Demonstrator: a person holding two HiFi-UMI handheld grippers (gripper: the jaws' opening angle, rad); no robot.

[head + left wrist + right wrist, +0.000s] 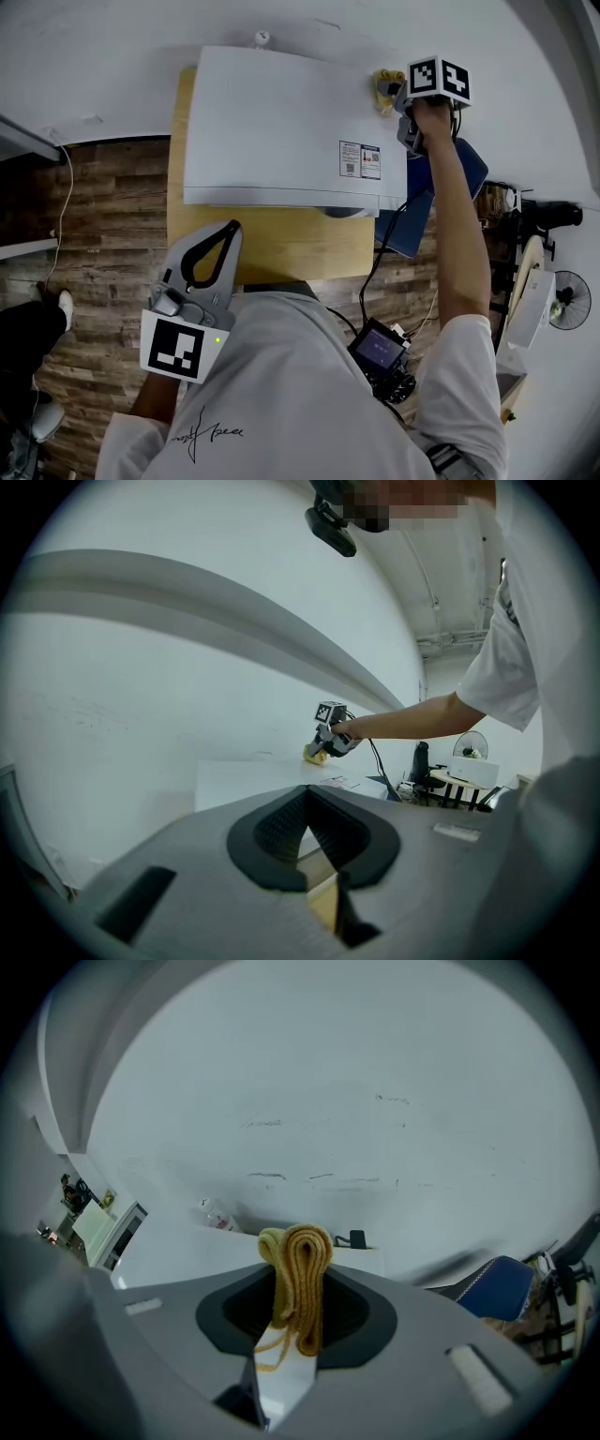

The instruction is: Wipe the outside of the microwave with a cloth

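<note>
The right gripper (397, 95) is pinched tight on a folded yellow cloth (299, 1274), pressing it to the top of the white microwave (281, 131) at the far right corner, about 1 o'clock in the head view. The left gripper (230, 230) hangs idle at 7 o'clock by the person's torso, its jaws pressed together on nothing.

The cloth is bunched into a thick roll with loose threads trailing, so a hard drag may well tug it out of the jaws. It also sits right at the corner, and a stroke toward 3 o'clock would likely run off the edge. A small bottle (262, 38) stands behind the microwave at 12 o'clock; a long sweep along the back could knock it.

The microwave rests on a pale wooden table (281, 248) set against a white wall (112, 56). Wood-plank flooring (103, 216) lies at 9 o'clock, a blue chair (461, 173) at 3 o'clock, and a fan (569, 300) beyond it
</note>
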